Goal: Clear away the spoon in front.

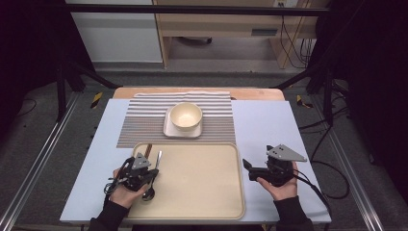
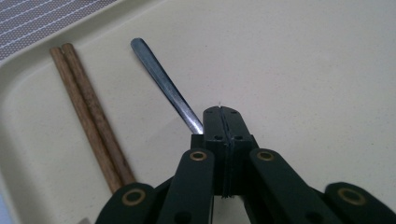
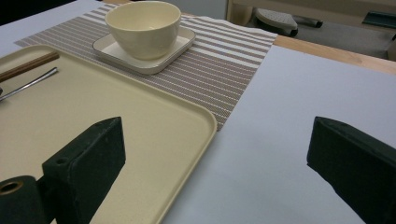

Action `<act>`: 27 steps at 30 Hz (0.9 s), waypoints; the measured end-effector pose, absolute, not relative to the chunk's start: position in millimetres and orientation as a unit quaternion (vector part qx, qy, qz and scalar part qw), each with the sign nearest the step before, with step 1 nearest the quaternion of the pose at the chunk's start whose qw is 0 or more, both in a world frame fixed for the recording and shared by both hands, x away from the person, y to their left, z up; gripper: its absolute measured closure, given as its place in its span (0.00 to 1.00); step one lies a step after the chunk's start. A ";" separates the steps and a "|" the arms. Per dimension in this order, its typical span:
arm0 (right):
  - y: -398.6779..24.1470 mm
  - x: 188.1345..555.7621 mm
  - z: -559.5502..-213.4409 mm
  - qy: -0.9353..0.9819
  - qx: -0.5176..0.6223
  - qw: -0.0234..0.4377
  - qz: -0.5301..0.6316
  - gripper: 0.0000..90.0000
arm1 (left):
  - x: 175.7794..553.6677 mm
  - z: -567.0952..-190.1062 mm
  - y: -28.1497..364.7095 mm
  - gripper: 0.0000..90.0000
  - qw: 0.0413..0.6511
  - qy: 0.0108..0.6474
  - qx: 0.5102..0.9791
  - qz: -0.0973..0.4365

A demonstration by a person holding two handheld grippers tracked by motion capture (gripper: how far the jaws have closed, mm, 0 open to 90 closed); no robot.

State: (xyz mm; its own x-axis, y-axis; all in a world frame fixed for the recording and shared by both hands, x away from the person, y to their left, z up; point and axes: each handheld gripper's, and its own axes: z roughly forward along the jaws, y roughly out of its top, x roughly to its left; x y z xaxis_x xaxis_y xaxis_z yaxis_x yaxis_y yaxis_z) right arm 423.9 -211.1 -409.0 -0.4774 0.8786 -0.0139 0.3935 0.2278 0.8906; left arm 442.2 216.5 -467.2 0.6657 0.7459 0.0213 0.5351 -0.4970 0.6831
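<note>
So the left gripper (image 1: 144,174) is sitting over the near left part of the beige tray (image 1: 202,202), and its jaws are clenched all the way together. From the left gripper view you can see the two black jaws pressed flat against each other with no gap. Whether they're actually pinching the spoon (image 2: 164,85) is hard to call: the metal handle is running out from right beside the closed tips, slanting off toward the far left, and the spot where it meets the jaws is hidden. In the high view the spoon's handle is poking out toward the far side of that gripper, with the bowl end showing just near the hand.

Right beside the spoon, on its left, a pair of brown wooden chopsticks (image 2: 88,114) is lying on the tray, close to the tray's left rim and roughly parallel to the handle.

The right gripper (image 1: 251,169) is hanging out over the pale blue table cover (image 1: 269,125), just off the tray's right edge, jaws spread wide with nothing between them.

Farther back, a cream bowl (image 1: 186,115) is sitting on a square plate (image 1: 169,130), and that's on a striped placemat (image 1: 144,120) touching the tray's far edge.
</note>
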 end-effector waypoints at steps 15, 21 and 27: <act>-210.8 423.4 -408.9 0.735 0.433 0.271 0.446 0.05 | 430.0 -466.8 213.2 1.00 0.333 0.361 0.860 0.139; -210.8 423.3 -408.7 0.734 0.434 0.271 0.447 0.05 | 425.7 -465.9 220.5 1.00 0.326 0.363 0.863 0.131; -211.1 423.4 -408.7 0.734 0.434 0.271 0.447 0.05 | 427.0 -465.9 221.2 0.99 0.325 0.363 0.864 0.129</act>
State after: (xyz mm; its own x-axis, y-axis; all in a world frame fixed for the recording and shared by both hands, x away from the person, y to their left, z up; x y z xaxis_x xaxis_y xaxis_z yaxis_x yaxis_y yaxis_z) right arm 423.4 -211.1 -408.7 -0.4763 0.8792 -0.0109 0.3946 0.2248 0.8909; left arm 427.0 221.2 -465.9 0.7034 0.7107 -0.0135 0.5430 -0.5250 0.6554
